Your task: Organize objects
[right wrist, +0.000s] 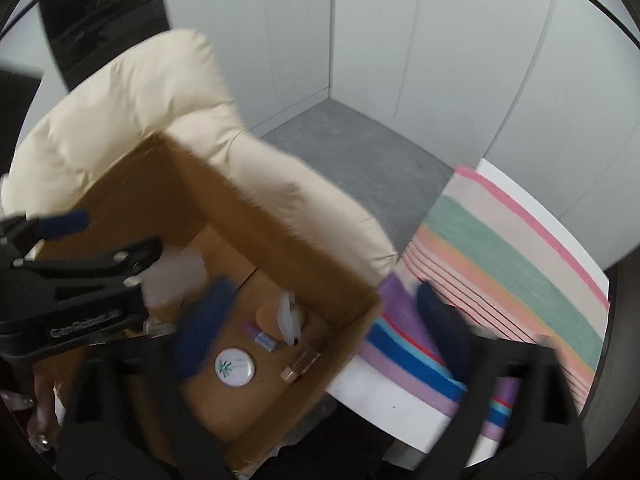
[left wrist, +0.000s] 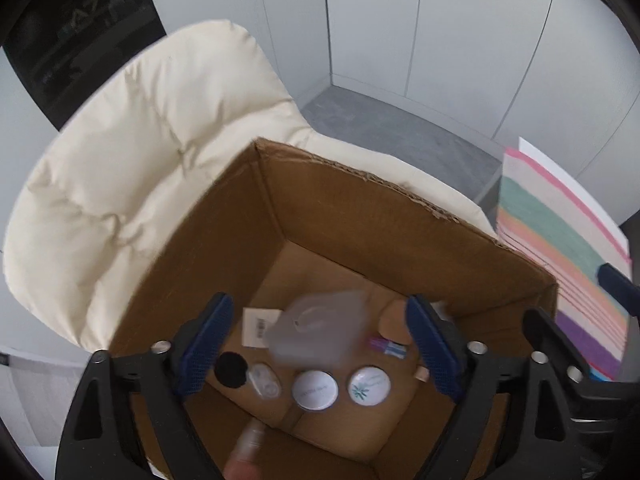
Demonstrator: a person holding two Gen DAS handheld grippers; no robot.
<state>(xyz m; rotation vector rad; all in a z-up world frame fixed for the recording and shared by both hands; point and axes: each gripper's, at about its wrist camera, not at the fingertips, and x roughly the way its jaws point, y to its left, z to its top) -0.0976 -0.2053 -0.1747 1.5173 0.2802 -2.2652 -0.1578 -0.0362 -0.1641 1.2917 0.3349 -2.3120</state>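
An open cardboard box (left wrist: 360, 208) stands on a cream padded chair (left wrist: 132, 168). On its floor lie two round white tins (left wrist: 315, 391) (left wrist: 369, 385), a black disc (left wrist: 231, 368), a clear case (left wrist: 264, 380), a small pink and blue tube (left wrist: 388, 346) and a white card (left wrist: 256, 326). My left gripper (left wrist: 320, 346) hangs open over the box. A blurred translucent plastic container (left wrist: 316, 328) is between its blue pads (left wrist: 208, 344) without touching them. My right gripper (right wrist: 322, 330) is open and empty, one finger over the box (right wrist: 280, 220), the other over the striped cloth (right wrist: 500, 248). Below it lie the tin with a green mark (right wrist: 235, 367) and a tan tube (right wrist: 300, 364).
A white table (right wrist: 400, 400) with the striped cloth stands right beside the box. Grey floor (left wrist: 400, 128) and white wall panels lie behind. A dark screen (left wrist: 80, 32) stands behind the chair. A hand (right wrist: 40, 400) shows at the lower left in the right wrist view.
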